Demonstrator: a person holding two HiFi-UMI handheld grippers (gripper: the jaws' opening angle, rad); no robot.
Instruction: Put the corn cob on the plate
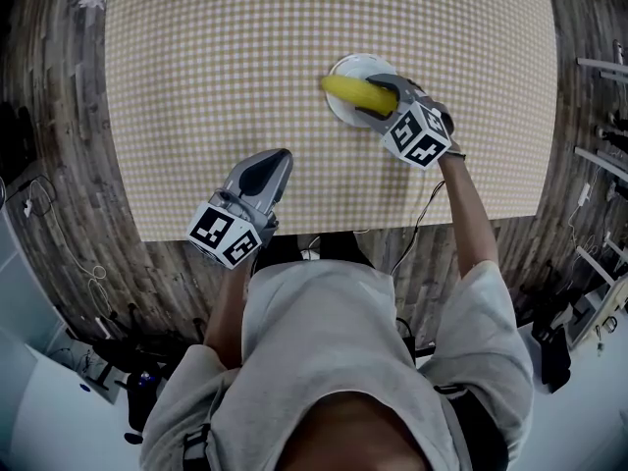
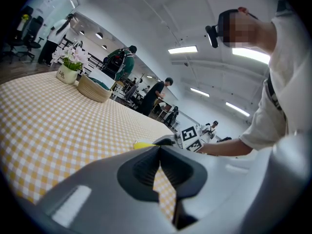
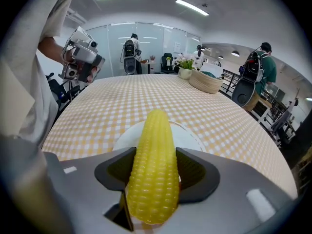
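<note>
A yellow corn cob (image 3: 153, 169) sits between the jaws of my right gripper (image 3: 155, 172), which is shut on it. In the head view the corn cob (image 1: 355, 92) hangs over the small white plate (image 1: 345, 69) on the checked tablecloth, with the right gripper (image 1: 385, 96) at the plate's near right side. The plate's rim (image 3: 195, 139) shows just beyond the cob. My left gripper (image 1: 267, 168) rests near the table's front edge, jaws together and nothing in them. From the left gripper view the left gripper (image 2: 160, 172) looks across at the cob's tip (image 2: 144, 145).
The yellow-checked tablecloth (image 1: 216, 86) covers the table. A woven basket (image 3: 207, 81) and a flower pot (image 3: 185, 71) stand at the far end. People stand in the room behind.
</note>
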